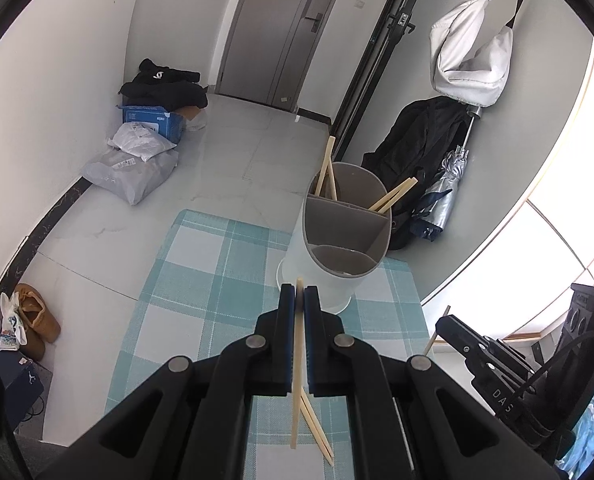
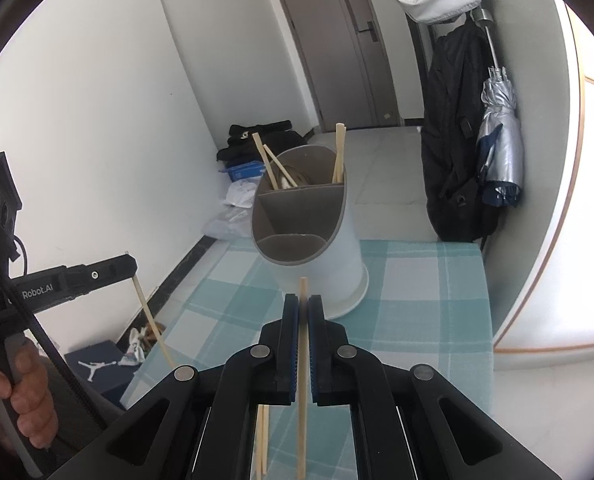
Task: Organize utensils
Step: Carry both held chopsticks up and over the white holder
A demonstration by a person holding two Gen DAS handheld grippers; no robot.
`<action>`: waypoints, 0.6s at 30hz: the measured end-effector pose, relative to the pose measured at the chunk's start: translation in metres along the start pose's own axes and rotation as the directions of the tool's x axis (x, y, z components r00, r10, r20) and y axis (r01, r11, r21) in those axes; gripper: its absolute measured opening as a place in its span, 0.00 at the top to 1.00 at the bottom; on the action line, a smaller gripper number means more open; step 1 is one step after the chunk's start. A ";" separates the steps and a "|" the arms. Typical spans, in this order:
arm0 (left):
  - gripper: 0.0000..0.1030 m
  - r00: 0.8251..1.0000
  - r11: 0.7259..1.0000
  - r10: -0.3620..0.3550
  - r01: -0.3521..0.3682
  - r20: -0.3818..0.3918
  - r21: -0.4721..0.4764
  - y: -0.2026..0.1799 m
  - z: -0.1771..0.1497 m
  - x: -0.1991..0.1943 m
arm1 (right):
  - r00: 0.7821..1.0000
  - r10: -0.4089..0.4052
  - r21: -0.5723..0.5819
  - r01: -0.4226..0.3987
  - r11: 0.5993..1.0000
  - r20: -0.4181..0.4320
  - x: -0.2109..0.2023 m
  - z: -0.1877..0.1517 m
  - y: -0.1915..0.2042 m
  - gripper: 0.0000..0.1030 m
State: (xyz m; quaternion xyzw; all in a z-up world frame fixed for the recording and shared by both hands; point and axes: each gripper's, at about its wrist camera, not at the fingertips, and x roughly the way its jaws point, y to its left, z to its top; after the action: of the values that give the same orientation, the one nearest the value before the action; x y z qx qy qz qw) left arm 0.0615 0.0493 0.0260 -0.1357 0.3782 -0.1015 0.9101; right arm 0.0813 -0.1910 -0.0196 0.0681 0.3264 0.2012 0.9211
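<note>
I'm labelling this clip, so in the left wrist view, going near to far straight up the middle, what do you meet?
left gripper shut on a chopstick → checked cloth → utensil holder with chopsticks in its far compartments → tiled floor → grey door.

The left tool (image 2: 131, 266) carries "Robot.AI" in white along its black side. The right tool (image 1: 441, 326) shows the letters "DAS" on its black body. A dark blue box (image 2: 97, 372) bears a white jumping-figure logo.
</note>
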 end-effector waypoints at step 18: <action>0.99 0.990 0.993 -0.104 0.098 0.092 0.066 -0.030 0.048 -0.020 | 0.997 -0.018 -0.029 0.020 0.999 0.075 -0.014 0.033 0.005 0.96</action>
State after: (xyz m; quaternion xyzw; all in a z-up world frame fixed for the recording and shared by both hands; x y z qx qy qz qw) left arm 0.0795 0.0351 0.0817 -0.1315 0.3239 -0.1523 0.9244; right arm 0.0899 -0.1919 0.0156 0.0588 0.2891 0.1947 0.9354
